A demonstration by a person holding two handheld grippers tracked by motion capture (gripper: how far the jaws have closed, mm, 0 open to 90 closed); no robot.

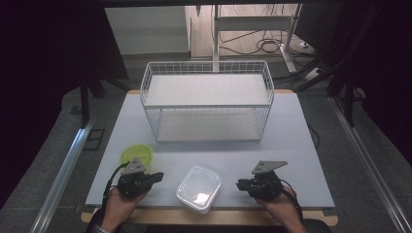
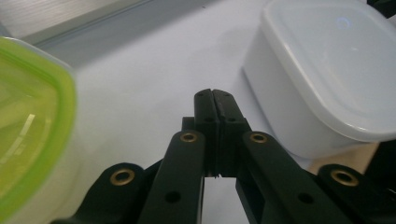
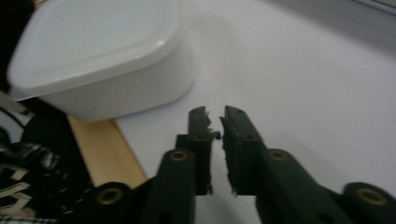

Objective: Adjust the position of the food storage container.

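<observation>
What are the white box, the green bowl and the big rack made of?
White box: likely translucent plastic, its lid glossy with glare. Green bowl: see-through plastic with a lime rim, shiny. Rack: thin white wire mesh, probably coated metal, matte.

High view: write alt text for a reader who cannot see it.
A person's hands hold the left gripper and right gripper on either side of a lidded white container at the near edge of a white table. A green-lidded container sits beside the left gripper; a white wire rack stands behind.
</observation>
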